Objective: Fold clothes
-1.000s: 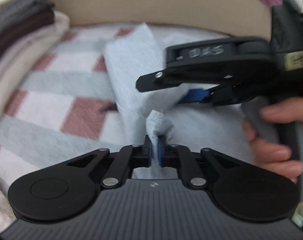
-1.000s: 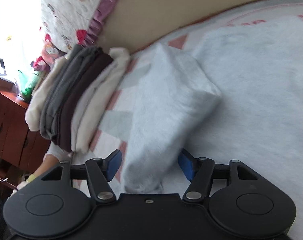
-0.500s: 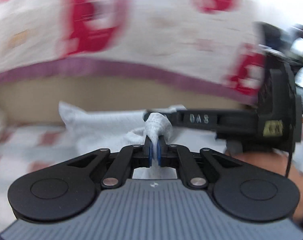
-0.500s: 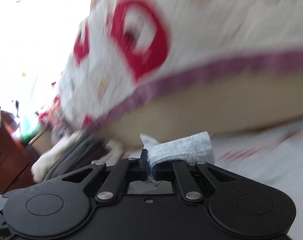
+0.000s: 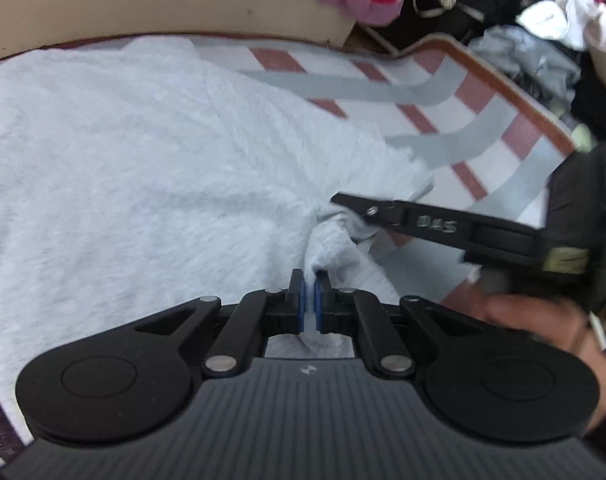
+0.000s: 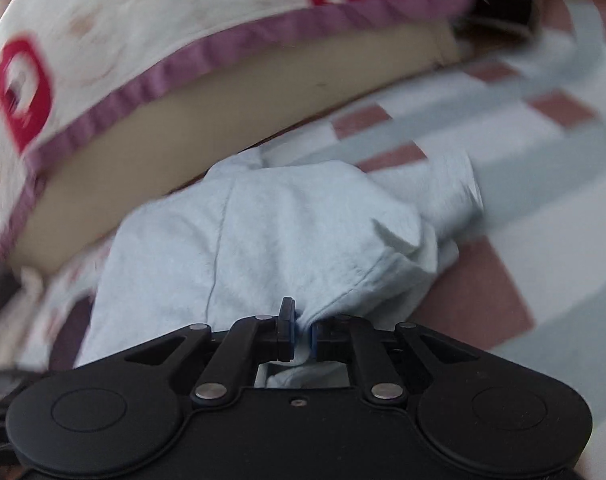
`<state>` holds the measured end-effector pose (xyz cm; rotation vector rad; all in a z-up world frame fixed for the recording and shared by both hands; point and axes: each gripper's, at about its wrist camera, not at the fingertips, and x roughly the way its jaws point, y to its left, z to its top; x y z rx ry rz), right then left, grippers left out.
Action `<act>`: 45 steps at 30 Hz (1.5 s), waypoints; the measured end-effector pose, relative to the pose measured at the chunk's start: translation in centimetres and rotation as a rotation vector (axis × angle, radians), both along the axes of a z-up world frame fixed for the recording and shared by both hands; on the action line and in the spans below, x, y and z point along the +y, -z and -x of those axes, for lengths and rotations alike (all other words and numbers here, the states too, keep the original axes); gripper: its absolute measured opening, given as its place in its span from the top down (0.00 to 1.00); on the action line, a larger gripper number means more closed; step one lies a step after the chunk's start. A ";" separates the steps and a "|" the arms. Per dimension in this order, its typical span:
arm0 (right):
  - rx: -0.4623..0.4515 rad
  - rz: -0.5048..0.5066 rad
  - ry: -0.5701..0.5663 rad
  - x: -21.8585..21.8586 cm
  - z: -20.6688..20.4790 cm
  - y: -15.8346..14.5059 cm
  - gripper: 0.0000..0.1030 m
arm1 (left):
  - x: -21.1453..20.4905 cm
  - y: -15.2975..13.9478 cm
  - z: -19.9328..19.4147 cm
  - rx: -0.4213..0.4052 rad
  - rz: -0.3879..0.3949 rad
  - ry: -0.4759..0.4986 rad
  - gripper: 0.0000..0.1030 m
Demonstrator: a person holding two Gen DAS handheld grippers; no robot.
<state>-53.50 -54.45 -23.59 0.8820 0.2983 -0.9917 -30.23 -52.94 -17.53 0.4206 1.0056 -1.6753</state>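
A light blue fleecy garment (image 5: 143, 180) lies spread over the striped bed cover (image 5: 443, 92). My left gripper (image 5: 310, 280) is shut on a bunched fold of it at its near right edge. Just to the right, my right gripper (image 5: 345, 202) reaches in from the side, a hand (image 5: 543, 320) around its handle. In the right wrist view the garment (image 6: 283, 240) is bunched in front of my right gripper (image 6: 301, 328). Cloth sits pinched between its blue pads, though the jaws are easing open.
A beige headboard (image 6: 183, 128) runs along the far side, with a white, red and purple pillow (image 6: 103, 40) above it. A heap of loose clothes (image 5: 523, 48) lies past the bed's right corner. Striped cover shows bare to the right (image 6: 523, 208).
Both grippers have swung fast to the right, carrying the garment's edge. The right gripper, open around a fold a second ago, closed on the cloth. The stack of folded clothes left view.
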 end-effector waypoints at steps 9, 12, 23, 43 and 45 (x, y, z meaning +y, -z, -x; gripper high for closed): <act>0.174 0.312 -0.097 -1.1 0.4 -5.9 0.94 | -0.3 -2.1 0.8 0.183 0.036 0.029 0.96; 0.200 0.191 -0.031 -2.9 1.8 -4.3 0.93 | -0.3 0.6 2.1 0.143 -0.055 0.036 0.95; 0.130 0.037 0.172 -0.9 9.5 -2.7 0.57 | 0.8 0.8 1.8 0.113 -0.019 -0.027 0.78; 0.288 0.105 -0.179 -1.3 3.9 -4.5 0.90 | 3.2 0.5 -6.8 0.096 -0.014 -0.319 0.61; 0.312 0.009 -0.165 -0.6 4.8 -5.0 0.90 | 3.1 0.6 -7.2 0.106 -0.027 -0.323 0.61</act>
